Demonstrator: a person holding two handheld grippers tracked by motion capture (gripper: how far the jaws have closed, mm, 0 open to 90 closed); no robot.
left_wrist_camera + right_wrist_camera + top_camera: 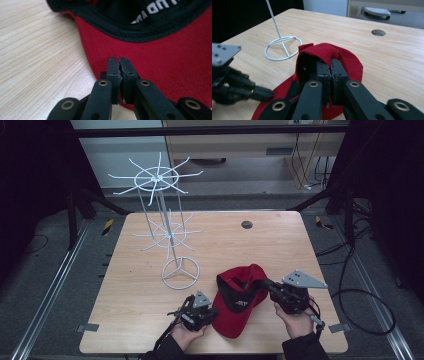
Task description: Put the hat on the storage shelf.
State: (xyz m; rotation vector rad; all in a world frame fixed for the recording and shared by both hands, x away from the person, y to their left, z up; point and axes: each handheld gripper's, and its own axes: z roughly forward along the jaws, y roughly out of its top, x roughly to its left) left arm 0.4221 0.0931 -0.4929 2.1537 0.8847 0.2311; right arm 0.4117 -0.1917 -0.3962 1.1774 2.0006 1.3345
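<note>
A red cap (pixel 235 320) with a black lining lies inside-up near the table's front edge, its brim toward the person. My left gripper (pixel 216 311) is at the brim's left edge, jaws closed together and pinching the red brim (pixel 162 57); its tips (pixel 119 61) sit right on that edge. My right gripper (pixel 263 282) comes in from the right and is shut on the cap's back, holding it raised. In the right gripper view, red fabric (pixel 322 50) drapes over the closed tips (pixel 330 63), and the left gripper (pixel 270 94) shows at the lower left.
A white wire display stand (pixel 180 272) with a ring base and two tiers of radiating hooks rises left of centre, just behind the cap. A round cable hole (pixel 246 224) is set in the wooden table (pixel 280 245) at the back. Cables trail on the floor to the right.
</note>
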